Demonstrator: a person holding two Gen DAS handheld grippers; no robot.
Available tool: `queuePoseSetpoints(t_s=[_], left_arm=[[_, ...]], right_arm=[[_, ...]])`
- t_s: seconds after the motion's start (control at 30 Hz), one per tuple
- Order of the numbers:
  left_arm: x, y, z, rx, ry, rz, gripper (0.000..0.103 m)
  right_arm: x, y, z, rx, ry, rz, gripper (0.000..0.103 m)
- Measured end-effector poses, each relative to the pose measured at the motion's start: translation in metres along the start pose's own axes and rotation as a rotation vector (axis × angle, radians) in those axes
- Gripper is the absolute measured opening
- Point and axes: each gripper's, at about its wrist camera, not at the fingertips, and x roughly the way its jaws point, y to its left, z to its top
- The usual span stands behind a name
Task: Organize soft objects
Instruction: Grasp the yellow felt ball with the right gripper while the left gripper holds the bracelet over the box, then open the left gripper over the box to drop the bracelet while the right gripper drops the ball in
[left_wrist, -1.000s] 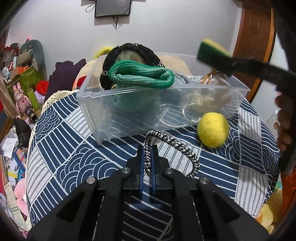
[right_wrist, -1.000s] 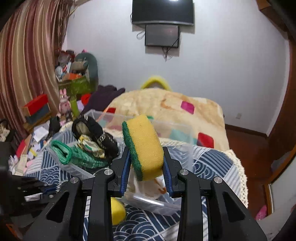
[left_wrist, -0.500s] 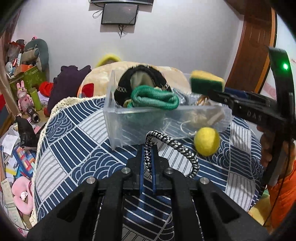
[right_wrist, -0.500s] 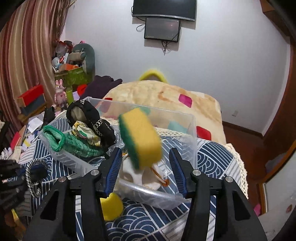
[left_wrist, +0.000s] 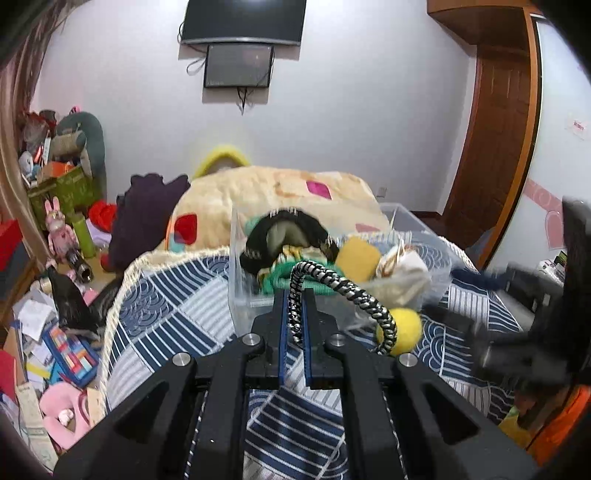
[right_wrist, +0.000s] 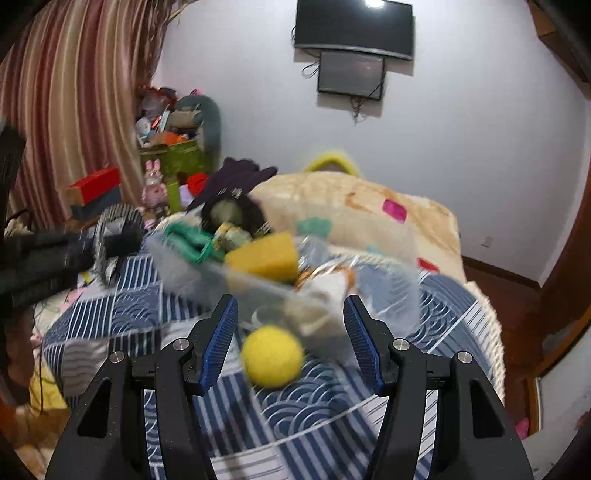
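Note:
My left gripper (left_wrist: 295, 314) is shut on a black-and-white braided rope loop (left_wrist: 354, 295), held above the blue patterned cloth in front of a clear plastic bin (left_wrist: 240, 273). The bin holds a green knit piece (left_wrist: 280, 275), a black item (left_wrist: 288, 229), a yellow sponge (left_wrist: 356, 256) and pale stuffed pieces. My right gripper (right_wrist: 290, 347) is open, with the yellow ball (right_wrist: 272, 356) on the cloth between its fingers; I cannot tell if they touch it. The sponge (right_wrist: 266, 258) lies in the bin (right_wrist: 384, 284) ahead. The ball also shows beside the rope (left_wrist: 404, 330).
The round table wears a blue-and-white patterned cloth (left_wrist: 166, 310). A beige blanket-covered bed (left_wrist: 280, 192) lies behind it. Toys, boxes and papers clutter the floor at left (left_wrist: 55, 332). A wooden door (left_wrist: 498, 147) stands at right.
My right gripper opened and let the sponge drop into the bin, then swung down toward the yellow ball. My left gripper rose and drew back, still holding the rope loop.

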Motion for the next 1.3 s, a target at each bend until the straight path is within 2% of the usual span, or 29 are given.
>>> queuePoseSetpoints(t_s=[0.17, 0.43, 0.47, 0.5, 0.53, 0.73, 1.03, 1.17, 1.3], left_arm=[[-0.002, -0.003, 0.015, 0.026, -0.035, 0.026, 0.006], [0.015, 0.001, 0.035, 0.056, -0.046, 0.073, 0.006], [0.02, 0.001, 0.037, 0.064, -0.039, 0.078, 0.006], [0.022, 0.001, 0.037, 0.066, -0.034, 0.077, 0.006], [0.026, 0.001, 0.038, 0.066, -0.029, 0.077, 0.006], [0.04, 0.005, 0.046, 0.054, -0.014, 0.083, 0.006], [0.061, 0.002, 0.056, 0.069, 0.013, 0.103, 0.006], [0.073, 0.002, 0.057, 0.071, 0.039, 0.104, 0.006], [0.09, 0.001, 0.054, 0.081, 0.091, 0.1, 0.006]], right_arm=[[0.025, 0.006, -0.016, -0.005, 0.084, 0.034, 0.056], [0.056, 0.008, -0.026, 0.03, 0.186, 0.069, 0.056], [0.057, 0.008, -0.027, 0.035, 0.188, 0.071, 0.053], [0.06, 0.006, -0.028, 0.043, 0.195, 0.075, 0.045], [0.061, 0.004, -0.029, 0.052, 0.201, 0.081, 0.043], [0.036, 0.002, -0.028, 0.067, 0.149, 0.099, 0.042], [-0.007, -0.008, 0.0, 0.07, 0.007, 0.078, 0.043], [-0.01, -0.018, 0.015, 0.08, -0.042, 0.03, 0.043], [0.004, -0.03, 0.029, 0.123, -0.051, 0.0, 0.043]])
